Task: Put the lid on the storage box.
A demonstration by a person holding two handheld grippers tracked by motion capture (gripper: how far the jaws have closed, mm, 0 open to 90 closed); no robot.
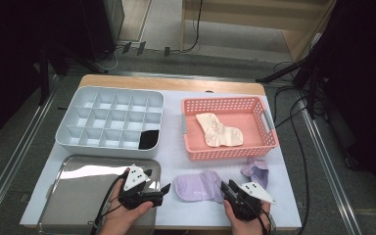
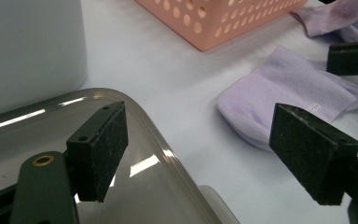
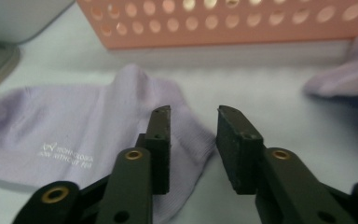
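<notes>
The flat lilac fabric sock (image 1: 199, 186) lies on the white surface (image 1: 176, 156) in front of the pink perforated plastic basket (image 1: 229, 128), long axis left to right. The right gripper (image 1: 228, 187) hovers at its right end, jaws apart, nothing pinched. The left gripper (image 1: 162, 188), jaws wide apart and empty, points at its left end over the steel tray (image 1: 78, 196).

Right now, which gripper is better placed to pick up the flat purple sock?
Right. The right gripper sits at the flat purple sock's edge, jaws open, one over the cuff. The left gripper is open above the metal tray, farther off.
</notes>
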